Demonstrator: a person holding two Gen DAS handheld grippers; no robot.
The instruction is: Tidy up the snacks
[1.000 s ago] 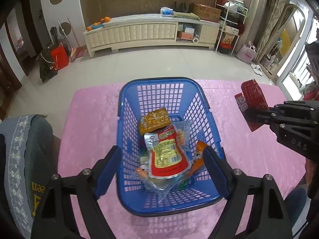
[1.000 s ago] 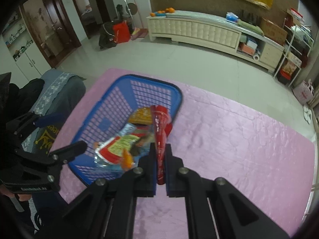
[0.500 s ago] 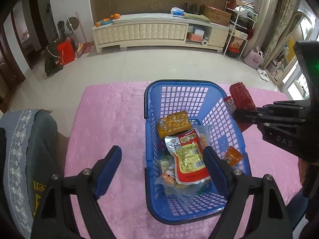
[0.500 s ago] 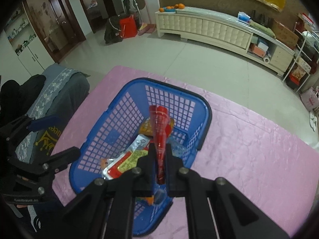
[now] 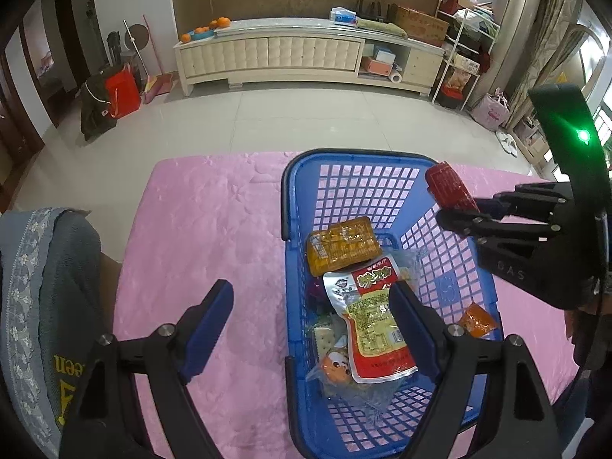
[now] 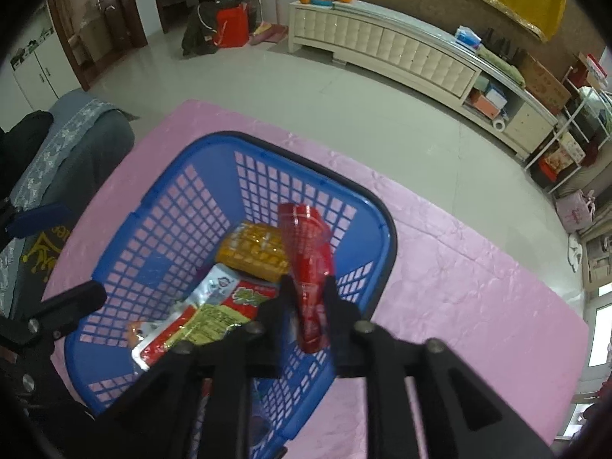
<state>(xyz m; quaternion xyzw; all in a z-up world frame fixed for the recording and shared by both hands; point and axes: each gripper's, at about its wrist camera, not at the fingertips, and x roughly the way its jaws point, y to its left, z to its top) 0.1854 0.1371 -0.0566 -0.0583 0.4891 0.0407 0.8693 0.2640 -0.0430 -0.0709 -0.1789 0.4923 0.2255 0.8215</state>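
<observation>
Over the blue basket (image 6: 386, 237) — right gripper (image 6: 309, 287) opening around red packet (image 6: 306, 252).

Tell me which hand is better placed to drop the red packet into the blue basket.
Right. The right gripper has the red packet between its opening jaws, above the blue basket. The left gripper is open and empty.
</observation>
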